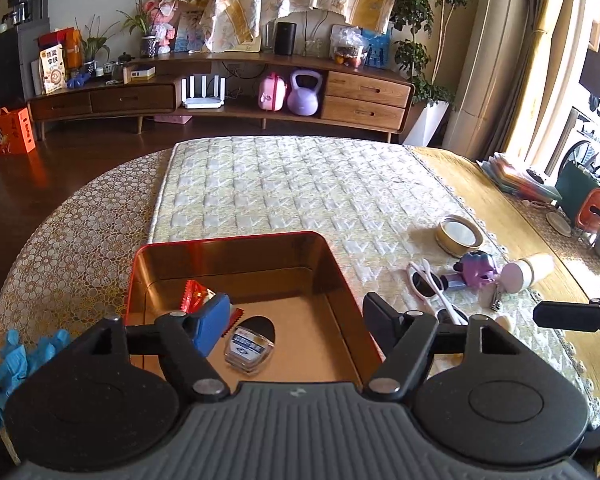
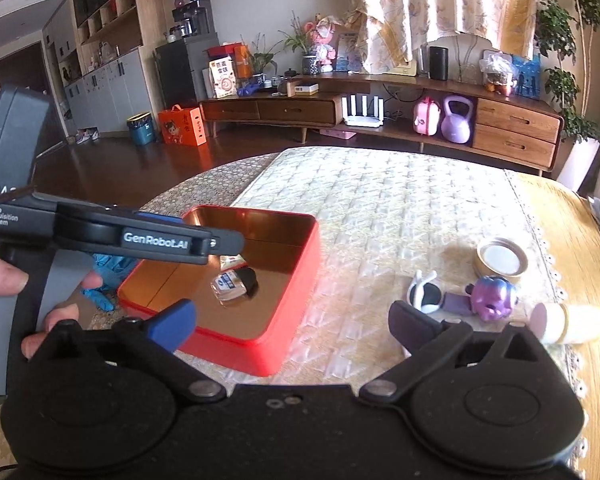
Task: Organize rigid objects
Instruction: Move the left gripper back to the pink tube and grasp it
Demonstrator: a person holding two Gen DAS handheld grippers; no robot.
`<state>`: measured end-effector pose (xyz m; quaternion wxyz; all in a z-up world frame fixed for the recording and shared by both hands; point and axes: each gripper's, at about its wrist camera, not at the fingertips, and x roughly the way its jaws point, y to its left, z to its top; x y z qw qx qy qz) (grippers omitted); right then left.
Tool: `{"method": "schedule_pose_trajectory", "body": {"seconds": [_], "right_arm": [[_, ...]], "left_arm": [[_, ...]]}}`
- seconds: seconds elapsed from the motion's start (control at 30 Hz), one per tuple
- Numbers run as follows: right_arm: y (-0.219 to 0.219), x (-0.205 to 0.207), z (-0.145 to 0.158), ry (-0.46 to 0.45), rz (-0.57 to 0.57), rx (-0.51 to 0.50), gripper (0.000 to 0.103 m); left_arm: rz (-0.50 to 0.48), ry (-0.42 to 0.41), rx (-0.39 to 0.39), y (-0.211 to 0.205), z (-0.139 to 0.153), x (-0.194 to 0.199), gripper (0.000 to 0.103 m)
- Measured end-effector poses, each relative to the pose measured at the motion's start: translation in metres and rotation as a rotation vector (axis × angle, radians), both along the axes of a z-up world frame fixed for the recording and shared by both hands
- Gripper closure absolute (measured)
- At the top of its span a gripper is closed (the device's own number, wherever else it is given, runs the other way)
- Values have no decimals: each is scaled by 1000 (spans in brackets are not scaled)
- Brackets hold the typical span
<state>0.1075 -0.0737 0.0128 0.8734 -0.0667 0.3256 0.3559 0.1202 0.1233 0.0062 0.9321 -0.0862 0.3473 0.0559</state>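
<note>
Two items already lie in the red tin [image 1: 236, 240]: a red wrapped packet [image 1: 194, 294] near the far-left corner and a small clear case with a dark lid [image 1: 249, 350] on the floor of the tin. Both grippers hang empty. Left gripper [image 1: 292, 320]: jaws apart, nothing between them, poised over the tin's near edge. Right gripper [image 2: 292, 322]: jaws spread wide, nothing between them, over the tin's near-right corner.

Remaining on the quilted tabletop [image 1: 300, 184], clustered right of the tin and well apart from it: white sunglasses [image 1: 426, 284], purple figurine [image 1: 478, 268], cream jar [image 1: 526, 272] lying on its side, round tin lid [image 1: 459, 236], nail clipper [image 1: 496, 300].

Plan, my judgement: right gripper takes the figurine next, being nearest. Approach from above, pads across the body, not the head. The jar may roll; grip across its barrel. Keep the left gripper clear of the tin mouth.
</note>
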Motion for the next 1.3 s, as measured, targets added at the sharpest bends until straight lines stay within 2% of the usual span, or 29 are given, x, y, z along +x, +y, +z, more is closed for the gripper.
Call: {"method": "schedule_pose_trajectory", "body": {"seconds": [0.1,0.27,0.5,0.7,0.9,1.27,1.3], "right_arm": [[-23,1,-1,4,-47,9,0],[-65,-2,-10,0,-121,5,0],[-99,-13,-31,-8,-131,-40,0],[-106,-16,-46,-8,-117,-58,0],[-107,-15,-64,-9,-81,-68,1],[-104,6,-93,21,-42,-79,9],[-104,8,-96,24,-42,-79,13]], "left_arm": [[-16,-12,-5,-15,1,-6,20],[-40,-5,-23,-37,-4,-10,20],[-88,20,-57,-73,-16,-10,20],[-124,47,-71,-104,-29,1,20],[-208,69,-69,-129,-44,15,20],[-314,128,-86,-142,-75,41,20],[-320,131,-85,-143,-77,43,20]]}}
